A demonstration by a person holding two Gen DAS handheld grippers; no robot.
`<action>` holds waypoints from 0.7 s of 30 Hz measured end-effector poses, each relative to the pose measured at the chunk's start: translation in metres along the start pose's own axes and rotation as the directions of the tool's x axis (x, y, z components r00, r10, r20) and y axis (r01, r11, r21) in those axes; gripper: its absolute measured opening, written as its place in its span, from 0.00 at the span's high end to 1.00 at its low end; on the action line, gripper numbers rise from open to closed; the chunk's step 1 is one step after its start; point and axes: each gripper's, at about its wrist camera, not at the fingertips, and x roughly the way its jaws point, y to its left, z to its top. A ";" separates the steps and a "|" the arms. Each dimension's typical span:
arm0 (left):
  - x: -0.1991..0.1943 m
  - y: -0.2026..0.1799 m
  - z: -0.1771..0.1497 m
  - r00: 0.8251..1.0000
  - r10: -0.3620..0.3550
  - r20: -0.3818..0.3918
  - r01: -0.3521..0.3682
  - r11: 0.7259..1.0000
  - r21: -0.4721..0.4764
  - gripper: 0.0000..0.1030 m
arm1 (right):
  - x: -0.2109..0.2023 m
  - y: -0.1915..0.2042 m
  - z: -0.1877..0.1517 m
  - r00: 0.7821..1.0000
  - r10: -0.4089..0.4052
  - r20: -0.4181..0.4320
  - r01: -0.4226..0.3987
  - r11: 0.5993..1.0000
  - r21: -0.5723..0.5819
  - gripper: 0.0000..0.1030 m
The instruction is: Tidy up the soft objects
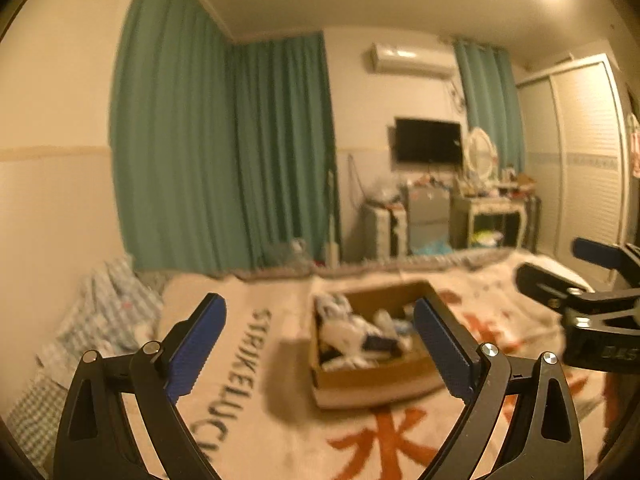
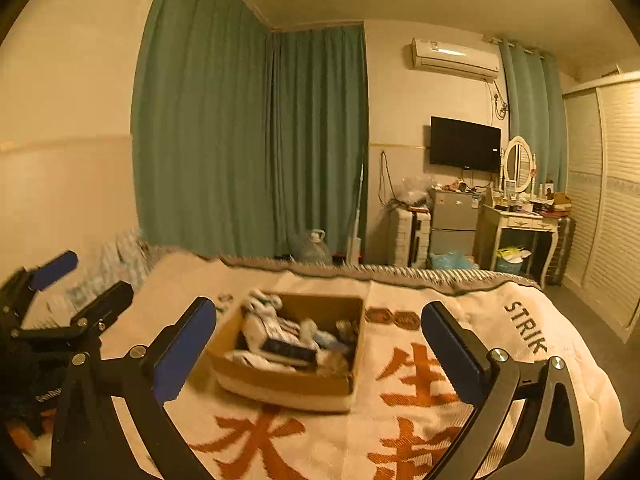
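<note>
A cardboard box (image 1: 372, 384) (image 2: 280, 384) full of several soft items, mostly white socks (image 1: 348, 328) (image 2: 260, 320), sits on the bed's cream blanket (image 1: 256, 360) (image 2: 400, 420) with orange characters. My left gripper (image 1: 320, 348) is open and empty, held above the blanket just before the box. My right gripper (image 2: 320, 348) is open and empty, also in front of the box. The right gripper shows at the right edge of the left wrist view (image 1: 584, 280); the left one shows at the left edge of the right wrist view (image 2: 68, 288).
Checked bedding (image 1: 100, 320) is bunched at the bed's left side by the wall. Beyond the bed's foot are green curtains (image 2: 248, 140), a water jug (image 2: 316, 248), a small fridge (image 2: 452, 216), a dressing table (image 2: 524, 224) and a wardrobe (image 2: 600, 200).
</note>
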 end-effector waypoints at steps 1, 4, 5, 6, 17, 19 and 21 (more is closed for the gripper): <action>0.001 -0.001 -0.006 1.000 -0.001 -0.011 0.001 1.000 0.005 0.06 | 0.005 0.001 -0.006 1.000 -0.005 -0.011 0.005 1.000 -0.002 0.00; 0.007 -0.003 -0.014 0.999 -0.010 -0.045 0.010 1.000 0.003 0.06 | 0.019 -0.001 -0.018 0.999 0.010 -0.050 -0.009 1.000 0.021 0.00; 0.009 -0.002 -0.016 0.998 -0.020 -0.059 0.020 1.000 -0.010 0.07 | 0.022 -0.001 -0.020 0.998 0.006 -0.057 -0.005 1.000 0.021 0.00; 0.011 -0.002 -0.016 0.998 -0.023 -0.066 0.022 1.000 -0.017 0.06 | 0.026 0.000 -0.022 0.998 0.000 -0.065 0.001 1.000 0.017 0.00; 0.021 0.002 -0.023 0.994 -0.034 -0.105 0.031 0.999 -0.028 0.06 | 0.032 -0.005 -0.029 0.997 -0.012 -0.082 0.016 0.999 0.043 0.00; 0.021 0.002 -0.023 0.993 -0.038 -0.109 0.035 0.999 -0.033 0.06 | 0.032 -0.006 -0.030 0.996 -0.014 -0.085 0.017 0.999 0.045 0.00; 0.021 0.003 -0.022 0.993 -0.035 -0.112 0.031 0.999 -0.036 0.06 | 0.032 -0.007 -0.031 0.996 -0.017 -0.088 0.022 0.999 0.047 0.00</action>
